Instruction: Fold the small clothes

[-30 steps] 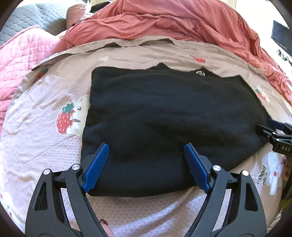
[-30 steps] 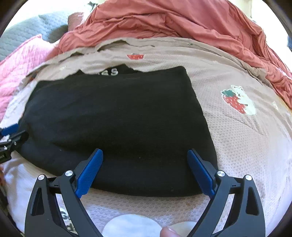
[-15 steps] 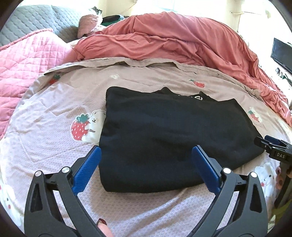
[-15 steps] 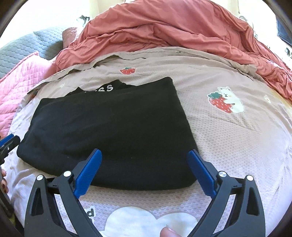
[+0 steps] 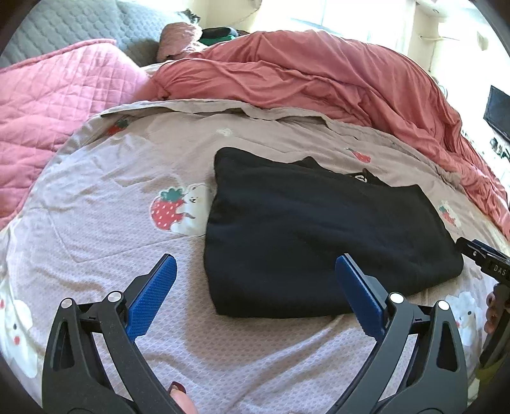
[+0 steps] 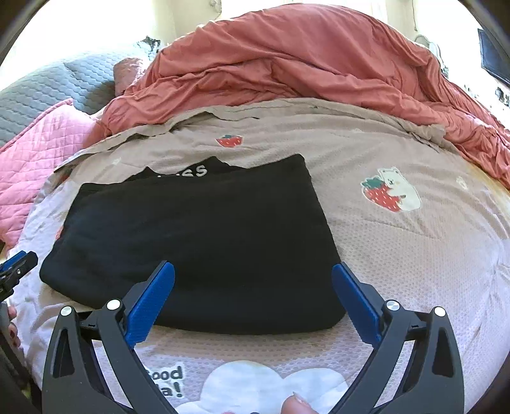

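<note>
A black garment point(image 5: 318, 239) lies folded into a flat rectangle on the bed, with white lettering showing at its far edge point(image 6: 199, 170). My left gripper point(image 5: 255, 259) hovers open above its near left corner, the blue pads clear of the cloth. My right gripper point(image 6: 253, 266) hangs over the near right corner; its jaws are opening, and the cloth lies beneath them untouched. Each gripper shows at the edge of the other's view: the right gripper point(image 5: 484, 258) and the left gripper point(image 6: 19, 264).
The garment rests on a beige bedsheet point(image 5: 111, 223) printed with strawberries and bears. A rumpled red duvet point(image 5: 302, 79) is heaped along the far side. A pink quilted blanket point(image 5: 47, 105) and a grey quilt point(image 5: 63, 28) lie at the far left.
Both grippers have drawn back and risen from the garment's near edge, so it looks smaller and farther. The left one shifted leftward and its jaws widened.
</note>
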The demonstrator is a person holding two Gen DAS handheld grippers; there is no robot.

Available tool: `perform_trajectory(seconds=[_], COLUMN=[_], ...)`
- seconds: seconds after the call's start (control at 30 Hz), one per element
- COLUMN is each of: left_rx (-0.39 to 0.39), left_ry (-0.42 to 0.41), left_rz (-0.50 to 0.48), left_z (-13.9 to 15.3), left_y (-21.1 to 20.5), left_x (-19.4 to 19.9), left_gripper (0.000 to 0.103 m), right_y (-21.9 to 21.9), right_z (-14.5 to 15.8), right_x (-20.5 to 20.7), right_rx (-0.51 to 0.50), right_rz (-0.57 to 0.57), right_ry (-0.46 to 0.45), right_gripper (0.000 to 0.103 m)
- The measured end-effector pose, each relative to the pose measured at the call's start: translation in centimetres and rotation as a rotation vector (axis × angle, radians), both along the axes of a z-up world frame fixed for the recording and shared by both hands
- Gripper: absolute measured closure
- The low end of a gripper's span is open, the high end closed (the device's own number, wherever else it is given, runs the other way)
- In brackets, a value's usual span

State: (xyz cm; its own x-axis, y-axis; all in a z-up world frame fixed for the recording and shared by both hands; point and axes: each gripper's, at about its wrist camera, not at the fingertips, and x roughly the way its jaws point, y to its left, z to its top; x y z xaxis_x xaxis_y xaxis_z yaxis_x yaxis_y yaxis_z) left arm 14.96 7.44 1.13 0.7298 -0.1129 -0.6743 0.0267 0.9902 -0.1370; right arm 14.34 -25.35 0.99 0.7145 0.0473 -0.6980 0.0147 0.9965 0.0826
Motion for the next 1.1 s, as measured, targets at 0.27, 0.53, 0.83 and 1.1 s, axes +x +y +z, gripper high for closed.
perform_trajectory(seconds=[0.27,0.53,0.83,1.1], left_rx=[-0.017,-0.032,-0.055,-0.060], left_ry=[-0.002,-0.008,-0.003,0.002], left_rz=[0.041,0.069,0.110,0.149], left_z=[0.0,0.2,0.2,0.1], left_y=[1.2,2.3,3.8,5.1], left_x=[-0.6,-0.8,-0.6,-0.2], left_gripper=[0.010,0.010,0.010,0.010], right_y=[1.7,4.4,9.0,13.6], right_z=[1.3,2.2,2.3,1.8], right_x=[-0.7,-1.5,-2.0,-2.0], right_rx=[-0.006,-0.012,-0.031,-0.063], right_rz=[0.040,0.103,0.215,0.326], right_ry=[-0.039,-0.064,-0.075,-0.081], right_gripper=[0.005,0.005,0.005,0.005])
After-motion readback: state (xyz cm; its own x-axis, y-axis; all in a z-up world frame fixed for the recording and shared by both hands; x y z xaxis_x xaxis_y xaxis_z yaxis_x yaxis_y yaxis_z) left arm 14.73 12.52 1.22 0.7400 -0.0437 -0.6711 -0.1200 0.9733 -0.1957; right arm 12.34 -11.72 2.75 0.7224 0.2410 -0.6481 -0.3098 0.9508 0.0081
